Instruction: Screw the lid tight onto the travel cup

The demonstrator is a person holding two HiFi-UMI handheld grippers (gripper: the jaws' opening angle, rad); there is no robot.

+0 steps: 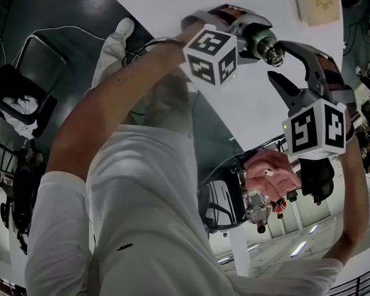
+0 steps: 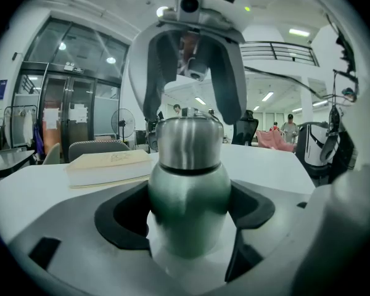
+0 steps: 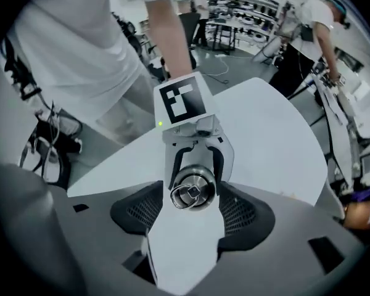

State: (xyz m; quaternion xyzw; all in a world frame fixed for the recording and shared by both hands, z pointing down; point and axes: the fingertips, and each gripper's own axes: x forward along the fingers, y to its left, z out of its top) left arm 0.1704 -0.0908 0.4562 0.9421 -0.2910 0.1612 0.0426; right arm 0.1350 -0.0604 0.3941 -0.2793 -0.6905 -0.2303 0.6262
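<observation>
Axis of travel cup (image 2: 188,190) is aimed straight at right hand-held gripper (image 3: 188,219), which is spread wide and empty. Lid (image 3: 191,190) is faced end-on just ahead of its tips. Cup body is clamped in left hand-held gripper (image 2: 189,217).

Setting: open-plan robotics lab, indoors.

Left gripper view:
- glazed entrance doors (image 2: 68,113) at nine o'clock
- pedestal fan (image 2: 121,123) just beside the doors
- ceiling strip lights (image 2: 299,33) at one o'clock
- mezzanine railing (image 2: 277,49) at two o'clock
- office chair (image 2: 245,128) behind the white table (image 2: 277,159)
- standing person (image 2: 290,125) at three o'clock, farther back

Right gripper view:
- rows of workbenches (image 3: 240,17) laden with equipment at twelve o'clock
- person in white (image 3: 317,26) bent over gear at two o'clock
- smooth grey floor (image 3: 246,63) between the workbenches and the table
</observation>
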